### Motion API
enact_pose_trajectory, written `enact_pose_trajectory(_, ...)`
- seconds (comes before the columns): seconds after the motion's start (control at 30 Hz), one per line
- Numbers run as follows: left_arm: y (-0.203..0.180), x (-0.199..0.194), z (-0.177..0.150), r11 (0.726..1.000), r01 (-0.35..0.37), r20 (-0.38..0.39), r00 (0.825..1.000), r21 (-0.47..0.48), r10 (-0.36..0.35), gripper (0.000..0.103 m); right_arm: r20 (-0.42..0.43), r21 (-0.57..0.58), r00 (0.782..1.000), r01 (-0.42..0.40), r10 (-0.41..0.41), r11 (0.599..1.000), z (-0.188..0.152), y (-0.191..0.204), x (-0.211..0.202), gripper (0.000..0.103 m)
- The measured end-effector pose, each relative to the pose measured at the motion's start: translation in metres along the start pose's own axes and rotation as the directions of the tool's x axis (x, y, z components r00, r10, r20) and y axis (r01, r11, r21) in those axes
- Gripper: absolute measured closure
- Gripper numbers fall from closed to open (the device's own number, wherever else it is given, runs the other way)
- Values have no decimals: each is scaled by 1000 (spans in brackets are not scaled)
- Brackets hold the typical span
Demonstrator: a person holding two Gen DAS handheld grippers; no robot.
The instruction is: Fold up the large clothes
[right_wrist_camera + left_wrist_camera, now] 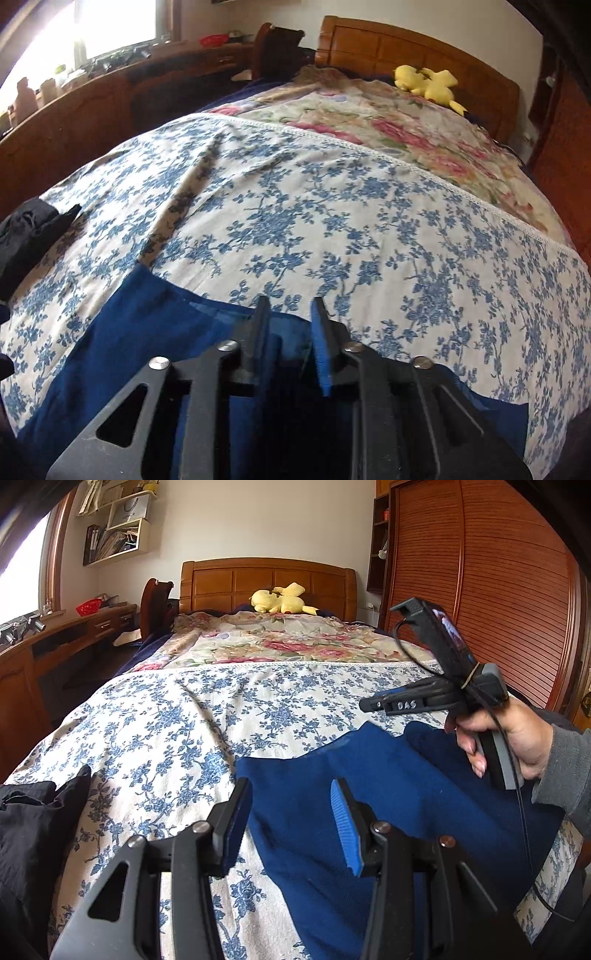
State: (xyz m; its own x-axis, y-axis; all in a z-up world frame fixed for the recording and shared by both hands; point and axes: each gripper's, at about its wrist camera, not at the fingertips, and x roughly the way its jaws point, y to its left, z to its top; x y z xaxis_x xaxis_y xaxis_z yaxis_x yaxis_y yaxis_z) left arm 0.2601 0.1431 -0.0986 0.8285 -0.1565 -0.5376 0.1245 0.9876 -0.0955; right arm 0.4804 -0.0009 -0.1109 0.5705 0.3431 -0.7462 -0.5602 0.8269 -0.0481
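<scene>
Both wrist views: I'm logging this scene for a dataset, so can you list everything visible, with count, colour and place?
blue garment: one, royal blue, near end of the bed, under both grippers
black garment: one, black, near left corner of the bed
blue-flowered sheet: one, white and blue, near half of the bed
rose-patterned quilt: one, cream and pink, far half
plush toy: one, yellow, by the headboard
headboard: one, brown wood
wardrobe: one, reddish wood, right of the bed
desk: one, brown, left
left gripper: open, above the blue garment
right gripper: fingers apart, holding nothing
</scene>
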Motion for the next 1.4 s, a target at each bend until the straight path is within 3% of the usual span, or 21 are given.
enact_pose_trajectory(0.23, -23, 0, 2, 997, 72, 4, 997, 17, -72, 60, -12, 53, 994, 113, -112, 992, -23, -82, -38, 62)
enact_pose_trajectory(0.4, -46, 4, 3, 992, 121, -1, 993, 43, -121, 60, -94, 127, 966, 253, -243, 959, -70, -163, -52, 62)
enact_pose_trajectory(0.63, -65, 19, -4, 988, 136, -47, 990, 79, -132, 60, -219, 247, 934, 332, -281, 910, -131, -229, -52, 62)
enact_pose_trajectory(0.87, -75, 33, -12, 985, 133, -83, 989, 108, -124, 60, -258, 378, 949, 270, -179, 886, -159, -248, -47, 64)
enact_pose_trajectory(0.97, -75, 37, -15, 985, 133, -97, 988, 113, -122, 60, -237, 377, 964, 206, -121, 903, -158, -244, -48, 98)
enact_pose_trajectory(1.07, -75, 40, -16, 985, 130, -107, 987, 115, -118, 60, -217, 282, 945, 301, -245, 911, -150, -234, -57, 103)
enact_pose_trajectory(1.2, -74, 42, -17, 985, 127, -112, 987, 117, -114, 60, -162, 290, 865, 501, -474, 815, -144, -245, -80, 103)
enact_pose_trajectory(1.23, -74, 42, -18, 985, 127, -113, 987, 117, -114, 60, -183, 318, 857, 515, -481, 796, -146, -256, -81, 103)
enact_pose_trajectory(1.3, -74, 42, -19, 985, 129, -115, 987, 118, -115, 60, -221, 357, 873, 488, -435, 796, -152, -270, -80, 103)
enact_pose_trajectory(1.4, -73, 42, -19, 985, 130, -114, 987, 116, -117, 60, -189, 352, 889, 459, -418, 816, -156, -269, -91, 103)
